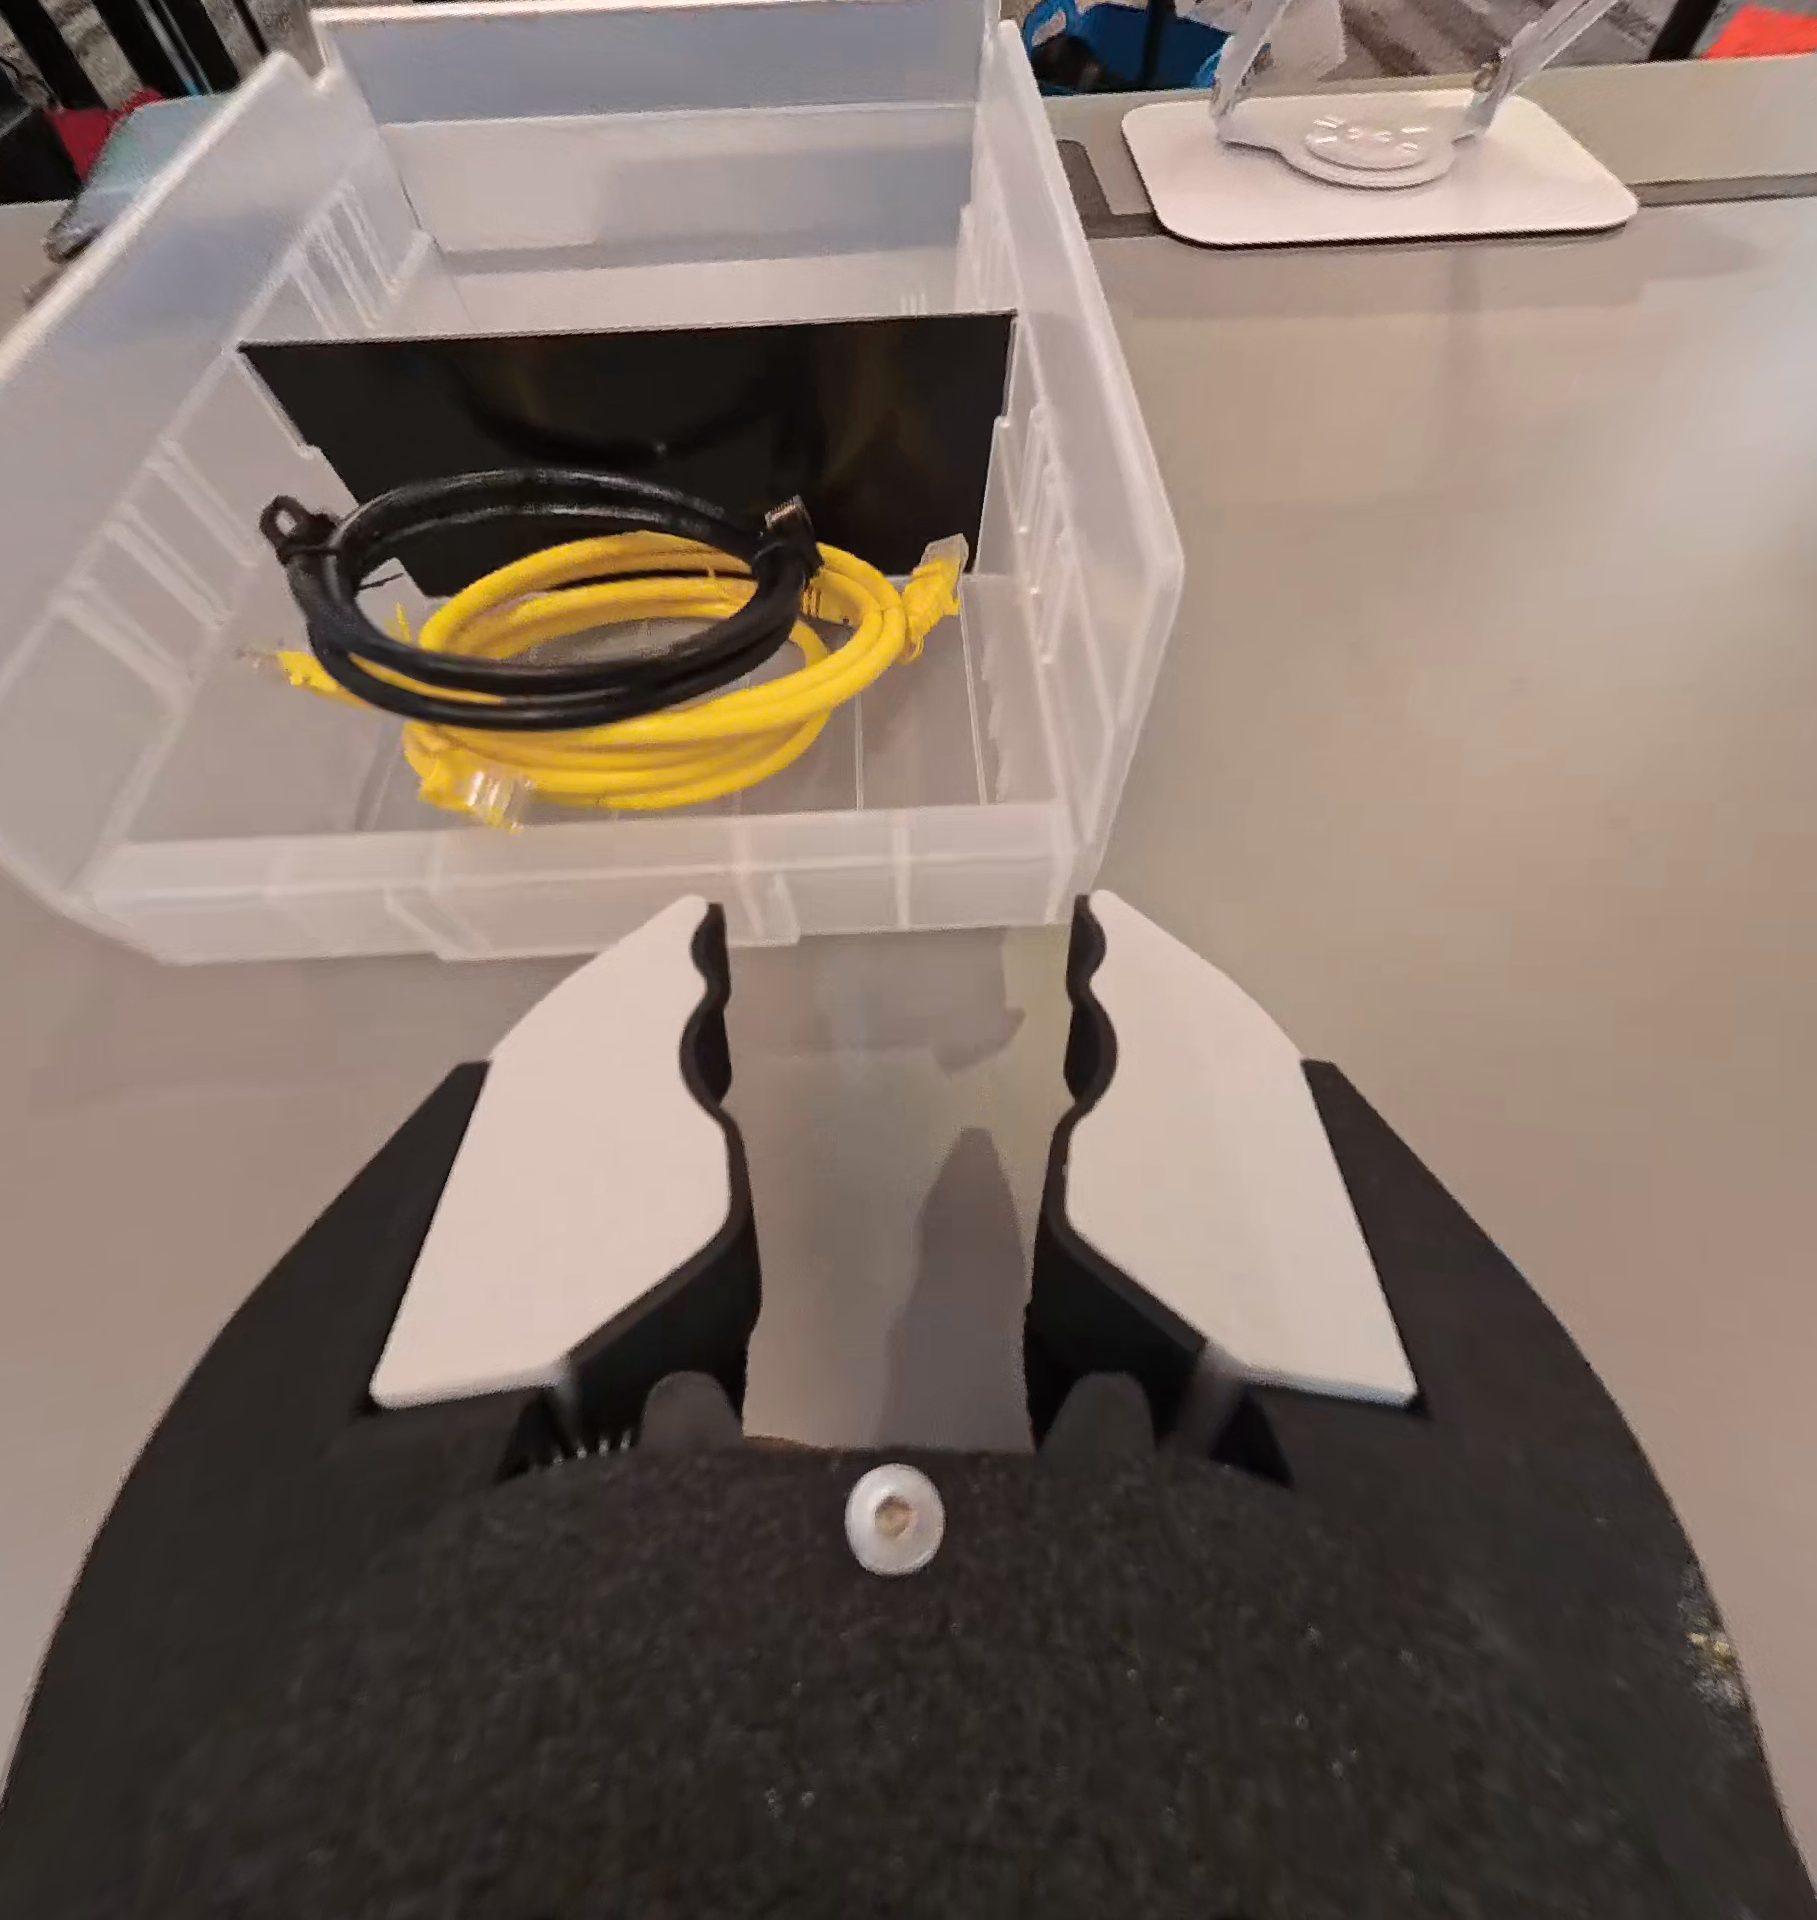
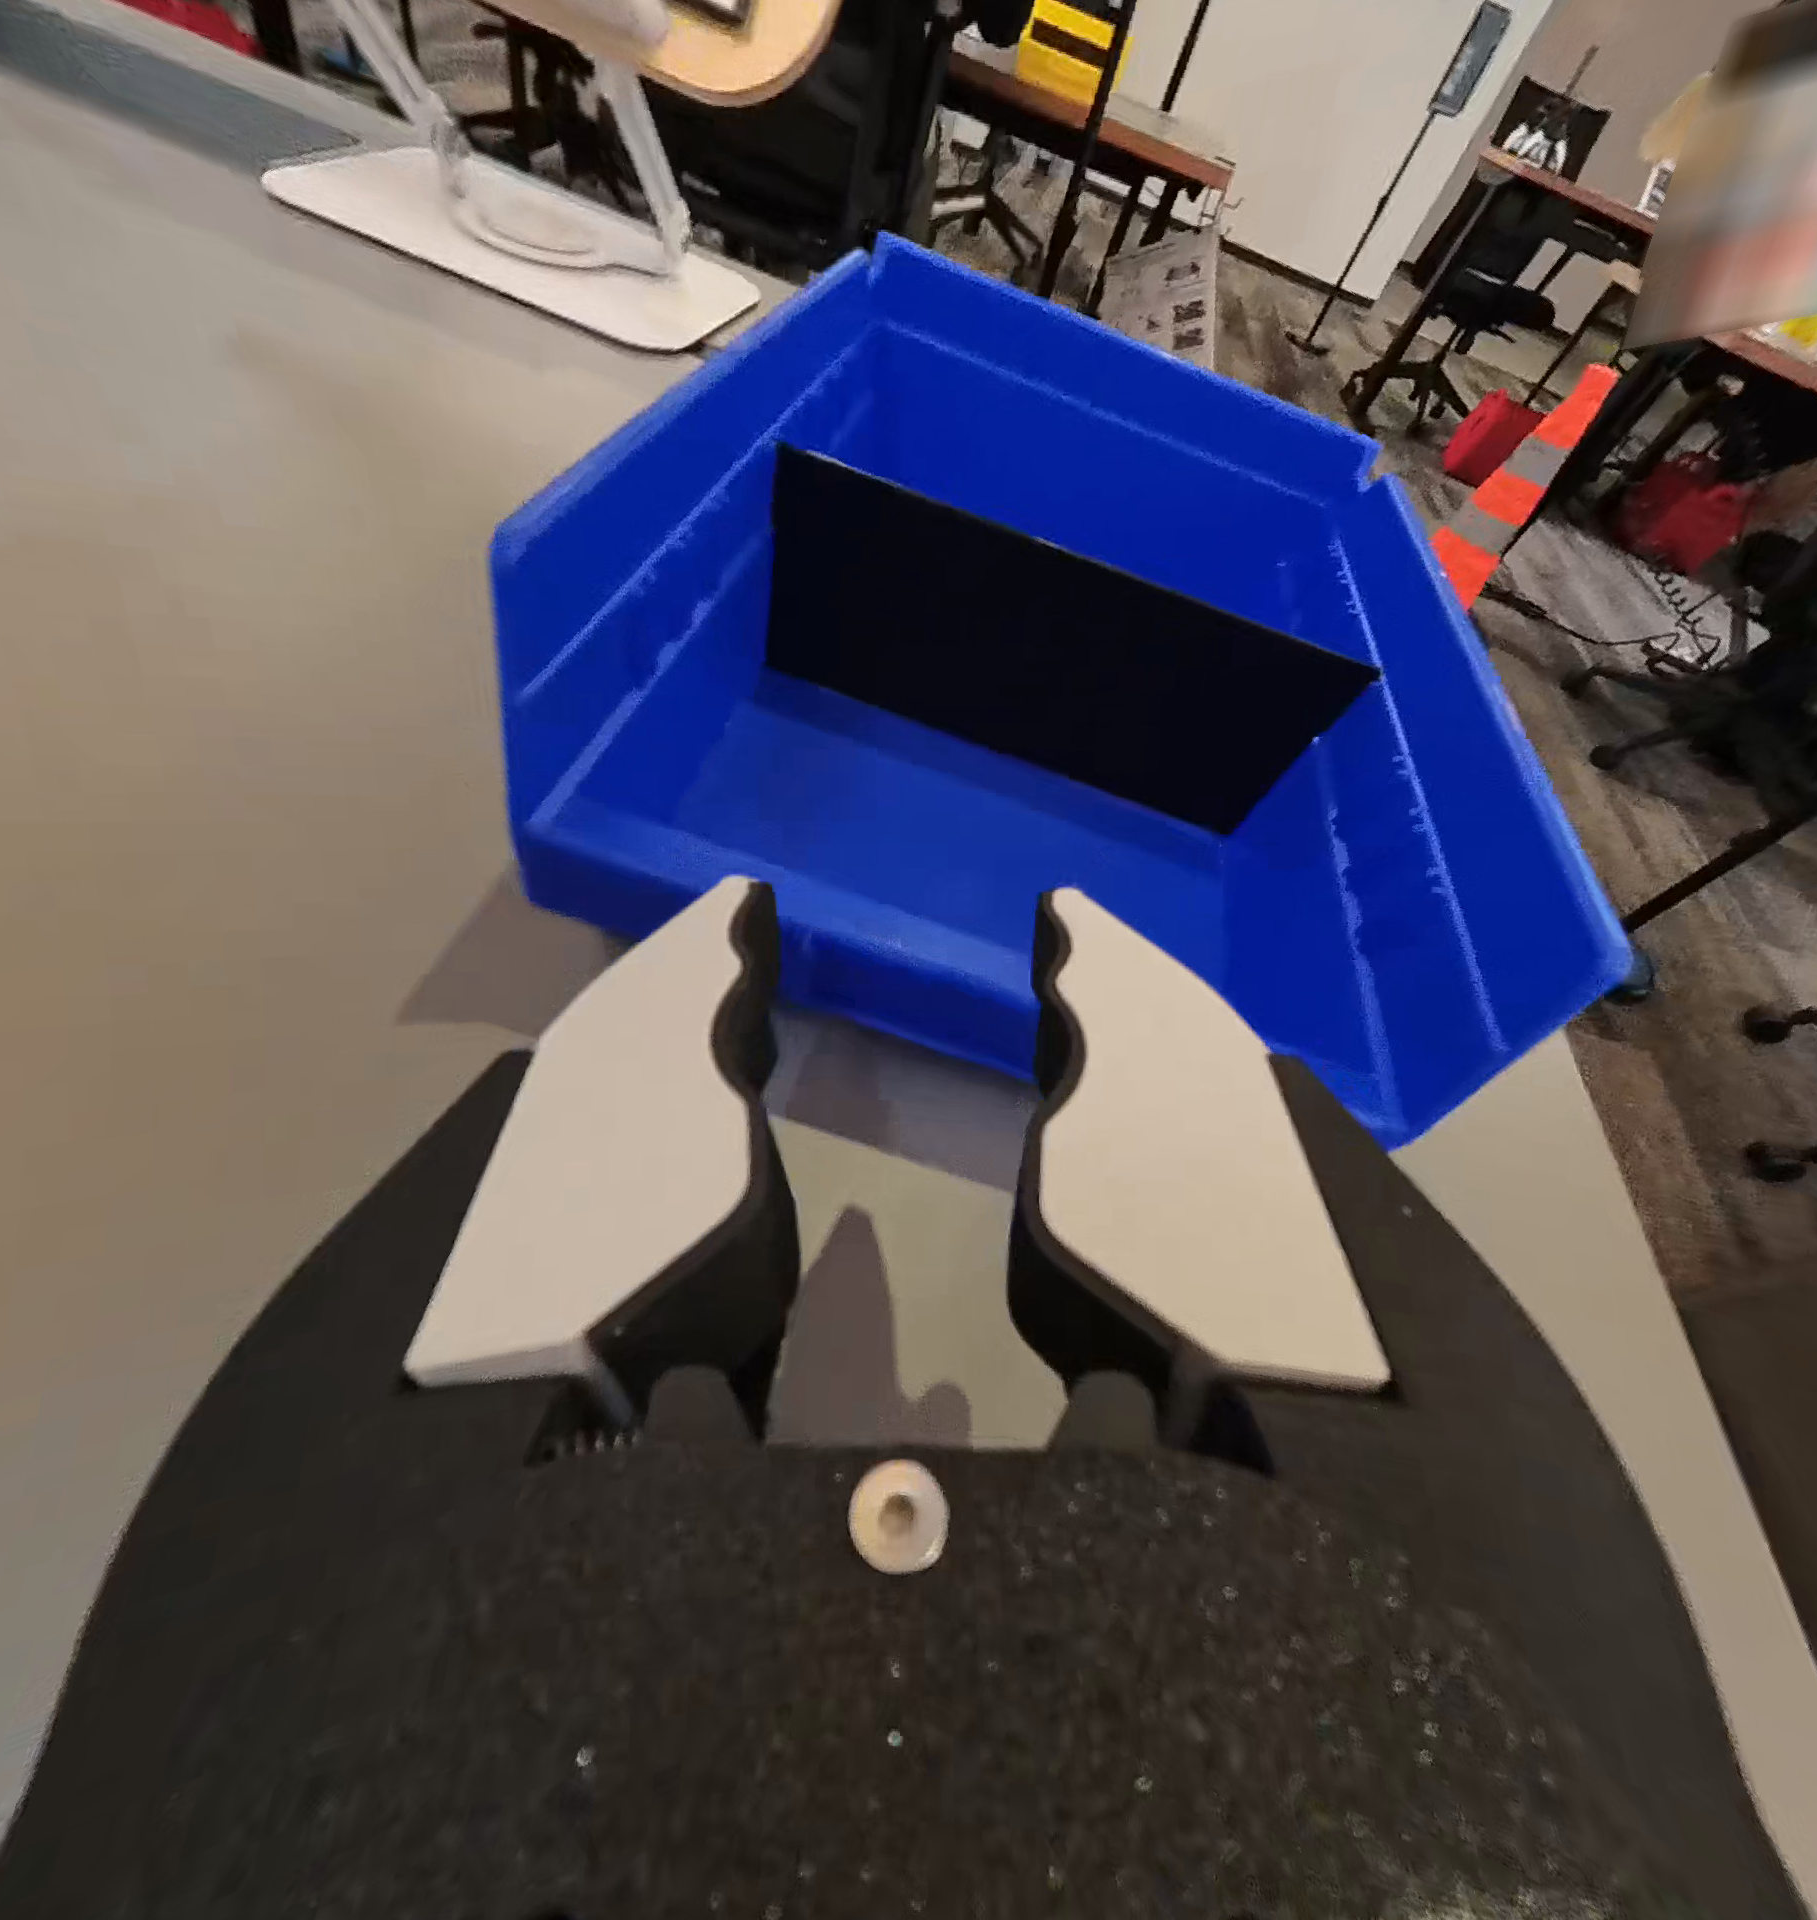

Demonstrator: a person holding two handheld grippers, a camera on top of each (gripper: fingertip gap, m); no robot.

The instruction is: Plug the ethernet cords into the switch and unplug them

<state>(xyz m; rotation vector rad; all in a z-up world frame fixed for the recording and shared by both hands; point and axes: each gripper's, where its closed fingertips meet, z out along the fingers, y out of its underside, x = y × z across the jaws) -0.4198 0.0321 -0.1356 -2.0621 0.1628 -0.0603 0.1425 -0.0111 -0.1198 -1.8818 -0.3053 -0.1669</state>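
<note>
Both grippers idle over the grey table, nothing grasped. Left gripper: fingers spread, only table between the pads, tips just short of the clear bin. Right gripper: fingers spread too, somewhat narrower, empty, tips in front of the low front lip of the blue bin.

Cords sit coiled in the front compartment of the clear bin, ahead of its black divider. Black cord lies on top of and threaded across the yellow cords. No switch visible in either view, possibly behind a divider, cannot tell.

Risks, judged from this layout:
- Coils interlocked: pulling one likely drags the other out, or tips the light bin.
- Black cord tied at one side; plug end may not reach far without undoing the tie.
- Clear plug tips small and slick against wavy pads; off-axis pinch likely to twist the plug, then miss the port or bend the latch tab.
- Bin front wall in the way of a flat approach; needs a reach from above.
- Unlatching needs the tab pressed; a plain pull likely to drag the switch instead.

Counts:
- Grippers: 2
- Bins: 2, one clear, one blue
- Dividers: 2, one per bin; blue bin's divider with nothing in front of it
- Black cords: 1
- Yellow cords: at least 1; several yellow plug ends showing, so probably 2, exact number unclear
- Clear stand on white base far back: 1
</note>
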